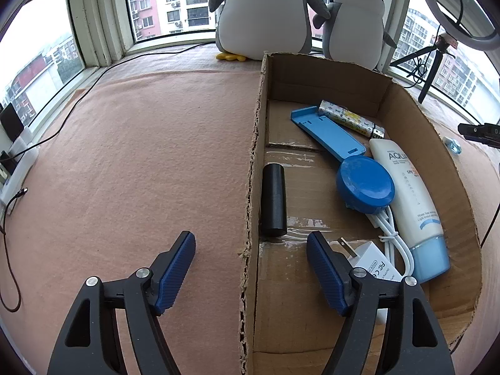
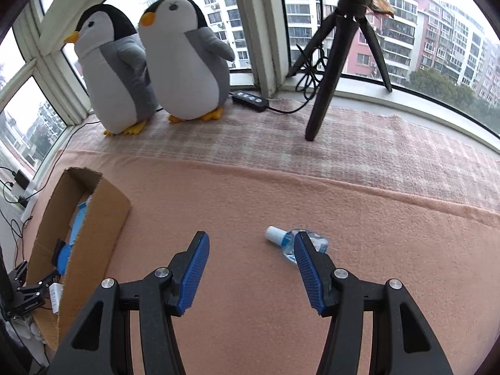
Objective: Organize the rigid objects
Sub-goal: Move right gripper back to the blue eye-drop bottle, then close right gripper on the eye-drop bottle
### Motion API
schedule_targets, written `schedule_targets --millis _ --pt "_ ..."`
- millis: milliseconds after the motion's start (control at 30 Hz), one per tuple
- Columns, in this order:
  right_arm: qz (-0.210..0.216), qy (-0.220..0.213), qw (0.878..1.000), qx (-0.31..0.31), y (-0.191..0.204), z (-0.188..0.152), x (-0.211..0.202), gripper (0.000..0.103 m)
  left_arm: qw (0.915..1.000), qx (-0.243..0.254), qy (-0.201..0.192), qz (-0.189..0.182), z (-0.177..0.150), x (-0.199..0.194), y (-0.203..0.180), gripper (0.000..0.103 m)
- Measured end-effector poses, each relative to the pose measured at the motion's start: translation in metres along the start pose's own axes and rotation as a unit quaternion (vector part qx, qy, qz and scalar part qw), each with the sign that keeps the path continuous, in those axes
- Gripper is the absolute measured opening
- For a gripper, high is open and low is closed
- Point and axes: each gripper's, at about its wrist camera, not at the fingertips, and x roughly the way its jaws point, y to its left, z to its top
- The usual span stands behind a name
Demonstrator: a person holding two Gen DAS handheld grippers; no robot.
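A cardboard box (image 1: 315, 75) lies on the pink blanket. Inside it are a black cylinder (image 1: 274, 199), a blue flat stand (image 1: 328, 132), a blue round disc (image 1: 365, 184), a white sunscreen tube (image 1: 409, 203), a patterned lighter (image 1: 350, 118) and a white charger with cable (image 1: 376, 264). My left gripper (image 1: 251, 245) is open, straddling the box's left wall, holding nothing. My right gripper (image 2: 250, 245) is open above the blanket. A small clear bottle with a white cap (image 2: 286, 239) lies just behind its right finger; the same bottle (image 1: 452, 144) shows outside the box.
Two plush penguins (image 2: 156, 62) stand by the window. A black tripod (image 2: 340, 47) and a cable remote (image 2: 250, 97) sit at the back. The box (image 2: 93, 218) is at my right gripper's left. Cables (image 1: 62, 118) run along the blanket's left edge.
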Motion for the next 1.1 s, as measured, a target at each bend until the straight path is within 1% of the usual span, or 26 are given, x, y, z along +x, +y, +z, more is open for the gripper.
schedule_targets --millis 200,300,500,733,900,1000,1100 --pt "0.013 0.01 0.999 0.032 -0.024 0.005 0.018 0.052 1.0 0.002 0.001 0.003 0.0 0.0 0.0 0.079" --pt "0.029 0.015 0.998 0.055 -0.035 0.01 0.027 0.052 1.0 0.002 0.001 0.004 0.001 0.001 0.0 0.08" --pt "0.062 0.041 0.993 0.088 -0.05 0.015 0.042 0.052 1.0 0.002 0.001 0.004 0.001 0.001 0.0 0.081" --pt "0.08 0.049 0.992 0.086 -0.047 0.007 0.038 0.052 1.0 0.001 0.001 0.003 0.001 0.001 0.0 0.081" --pt "0.064 0.057 0.995 0.059 -0.033 0.001 0.038 0.052 1.0 0.0 0.001 0.003 0.001 0.001 0.0 0.081" --pt "0.027 0.065 0.997 0.019 -0.02 -0.001 0.04 0.052 1.0 -0.001 0.001 0.002 0.001 0.002 0.0 0.081" --pt "-0.005 0.074 0.997 -0.014 -0.01 -0.004 0.043 0.051 1.0 -0.001 0.001 0.002 0.001 0.002 0.0 0.081"
